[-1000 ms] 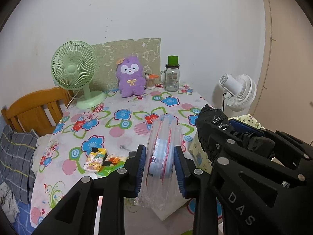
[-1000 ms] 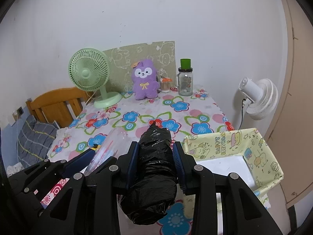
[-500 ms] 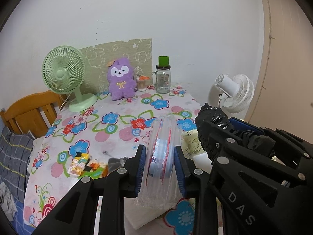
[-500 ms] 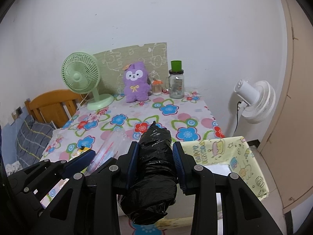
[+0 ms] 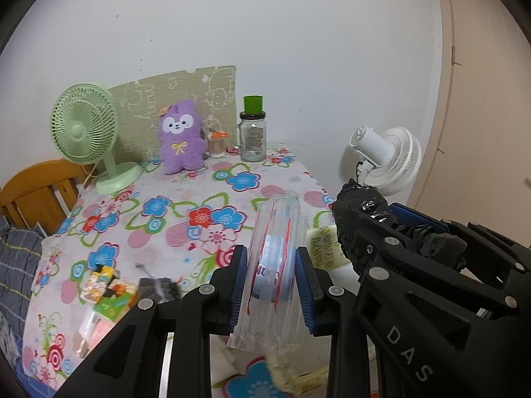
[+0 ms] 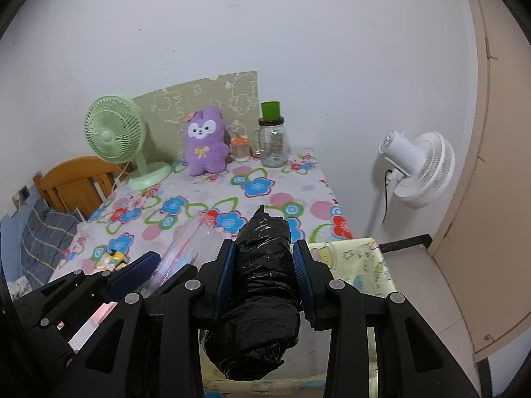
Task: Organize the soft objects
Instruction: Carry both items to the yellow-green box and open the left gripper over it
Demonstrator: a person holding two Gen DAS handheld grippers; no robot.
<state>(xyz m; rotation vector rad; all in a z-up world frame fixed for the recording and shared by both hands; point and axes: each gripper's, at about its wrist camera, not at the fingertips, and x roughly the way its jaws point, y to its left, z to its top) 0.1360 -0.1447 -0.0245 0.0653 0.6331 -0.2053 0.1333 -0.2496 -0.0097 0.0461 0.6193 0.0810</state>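
While the left gripper (image 5: pixel 270 277) pinched the air-cushion pack (image 5: pixel 275 265), the right gripper (image 6: pixel 264 282) squeezed the black bag bundle (image 6: pixel 262 285). Both probably wanted lowering over the yellow bin (image 6: pixel 361 262) at lower right before letting go.

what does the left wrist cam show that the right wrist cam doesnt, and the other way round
Only the left wrist view shows the left gripper shut on the clear air-cushion bag head-on, plus the grey clip by the snack packets.

Only the right wrist view shows the right gripper shut on the black plastic bundle head-on, and the yellow fabric bin beside the table.

Both show the purple plush, green fan, glass jar and white fan.
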